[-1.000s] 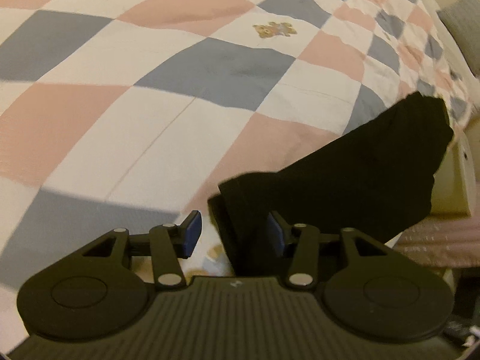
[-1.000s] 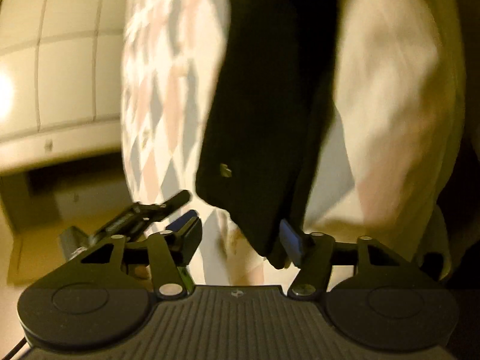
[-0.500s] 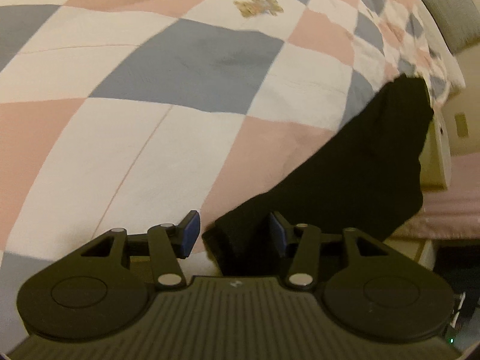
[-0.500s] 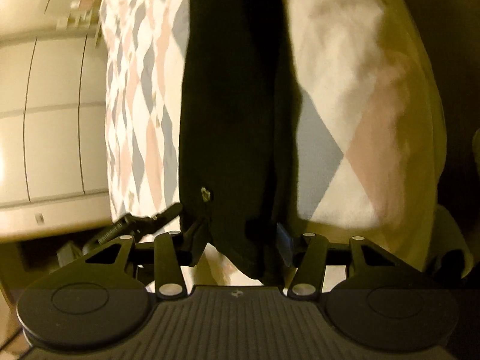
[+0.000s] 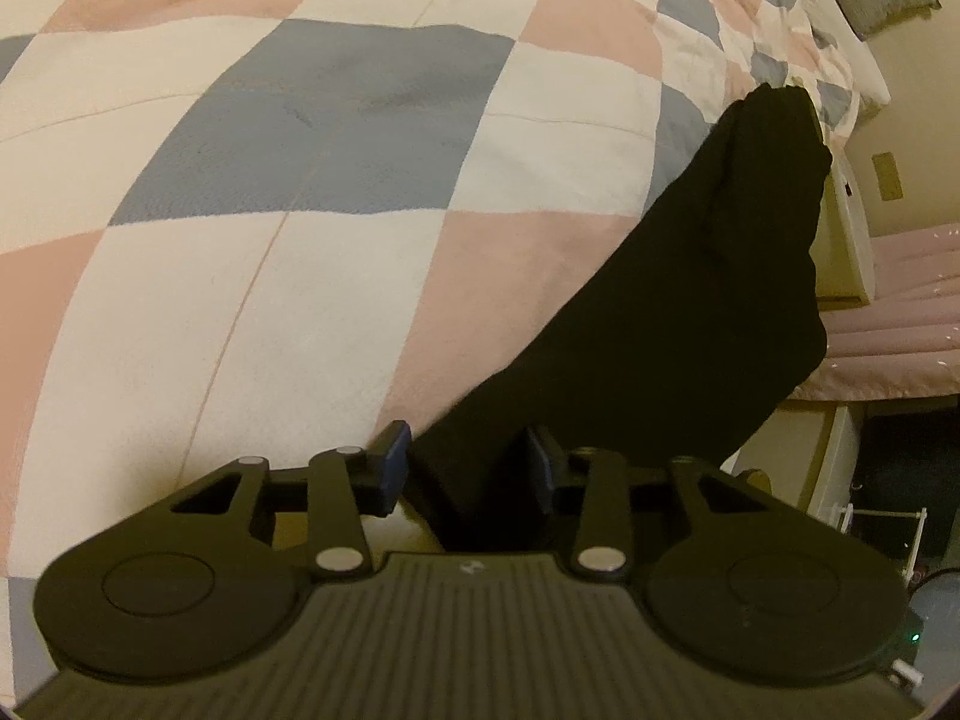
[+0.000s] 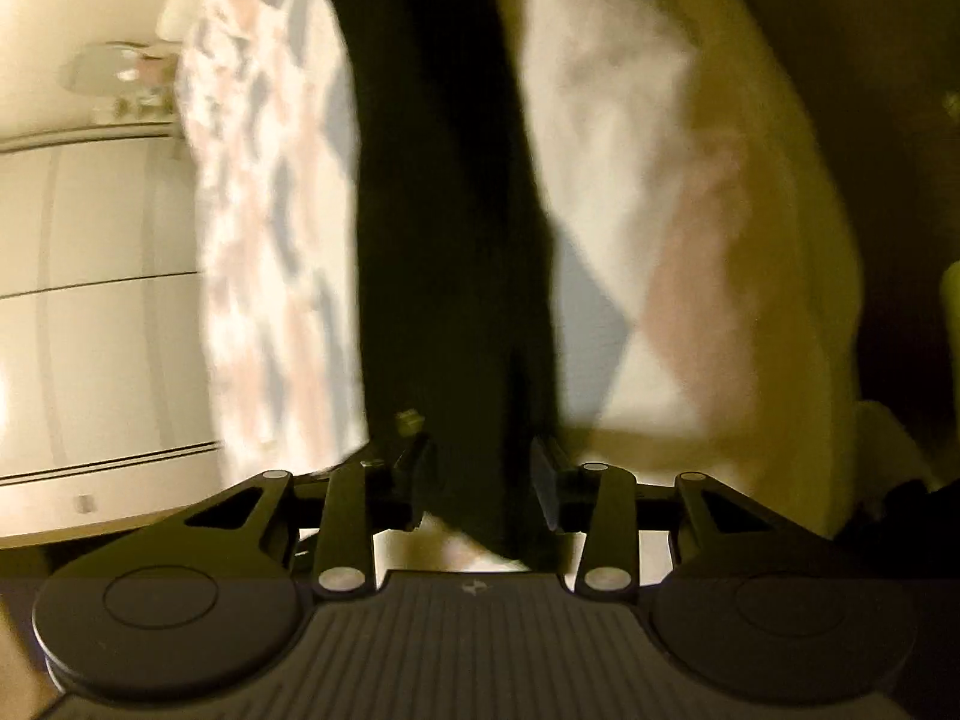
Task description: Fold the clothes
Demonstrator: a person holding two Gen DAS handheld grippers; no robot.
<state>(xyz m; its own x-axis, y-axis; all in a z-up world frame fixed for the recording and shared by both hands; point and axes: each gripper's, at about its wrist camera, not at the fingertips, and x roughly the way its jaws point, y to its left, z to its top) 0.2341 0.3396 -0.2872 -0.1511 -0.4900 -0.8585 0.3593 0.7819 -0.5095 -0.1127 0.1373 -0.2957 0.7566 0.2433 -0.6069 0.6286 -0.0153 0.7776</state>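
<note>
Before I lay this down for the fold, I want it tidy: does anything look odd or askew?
Nothing is damaged or spilled. The black garment hangs in a narrow, bunched strip between the left tool and the right tool, not spread flat, above the patchwork quilt. The right view is blurred.

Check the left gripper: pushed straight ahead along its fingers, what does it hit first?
The black garment: it already sits between the left gripper fingers and stretches forward along that line. Beyond it lies the checked quilt; how far off is unclear through the fisheye.
</note>
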